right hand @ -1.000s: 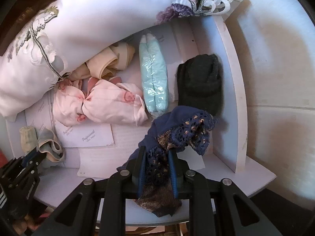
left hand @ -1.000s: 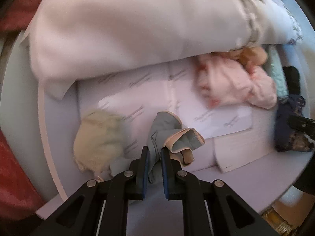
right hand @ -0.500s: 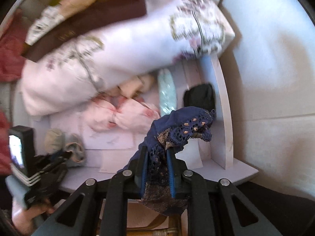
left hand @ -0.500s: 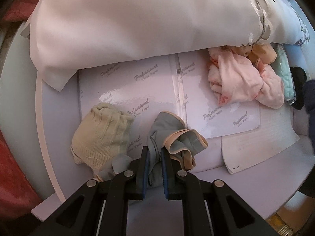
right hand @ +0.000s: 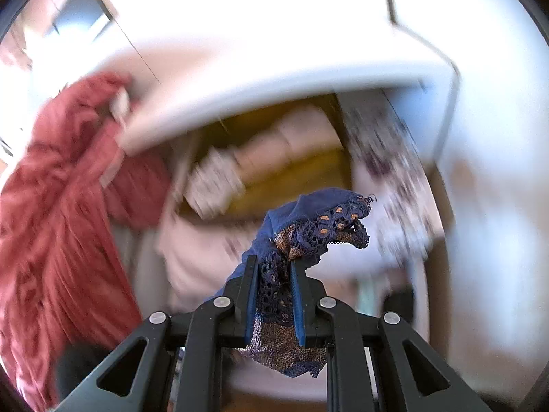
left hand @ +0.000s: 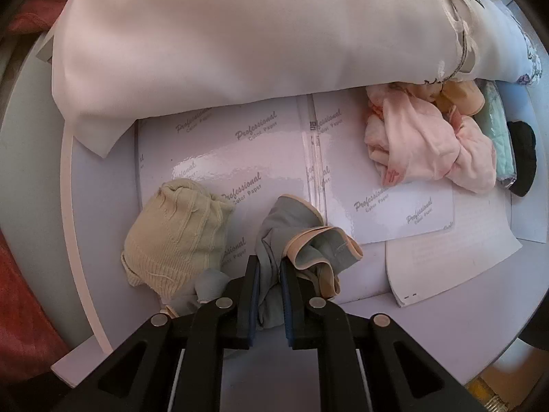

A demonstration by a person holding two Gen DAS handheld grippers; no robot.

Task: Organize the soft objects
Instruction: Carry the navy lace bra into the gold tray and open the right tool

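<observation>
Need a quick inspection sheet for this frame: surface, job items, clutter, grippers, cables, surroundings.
Surface: white shelf lined with glossy paper sheets.
Job's things: grey sock, beige sock, pink garment, mint item, black item, navy lace garment.
Clutter: white pillow lying along the back of the shelf.
Grippers: left gripper shut on grey sock; right gripper shut on navy lace garment.
Cables: nothing seen.
Surroundings: red fabric; right view blurred.
</observation>
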